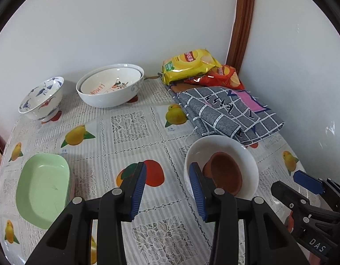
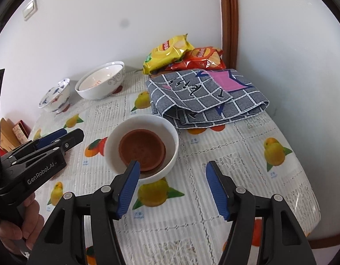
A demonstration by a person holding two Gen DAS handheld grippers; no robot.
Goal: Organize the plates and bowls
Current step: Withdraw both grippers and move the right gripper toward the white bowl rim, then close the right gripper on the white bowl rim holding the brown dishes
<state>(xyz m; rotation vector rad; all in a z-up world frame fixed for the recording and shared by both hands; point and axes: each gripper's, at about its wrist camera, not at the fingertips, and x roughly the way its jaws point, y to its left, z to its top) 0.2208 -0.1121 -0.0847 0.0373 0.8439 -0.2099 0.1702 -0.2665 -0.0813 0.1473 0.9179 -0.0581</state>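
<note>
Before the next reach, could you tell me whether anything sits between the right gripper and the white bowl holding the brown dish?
Nothing visible does. The right gripper hangs open just short of the white bowl, with only bare tablecloth between its fingers.

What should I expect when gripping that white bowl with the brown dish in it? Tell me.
The white bowl looks glazed, so the pads may slip on its smooth rim. It is probably ceramic, hence breakable if dropped. The brown dish lies loose inside, leaning on another brown piece beneath, so it will likely slide or rattle if the bowl tilts.

A home dining table point(image 1: 148, 137): fruit-print tablecloth, bowls point(image 1: 110, 86), snack bags point(image 1: 190, 64).
</note>
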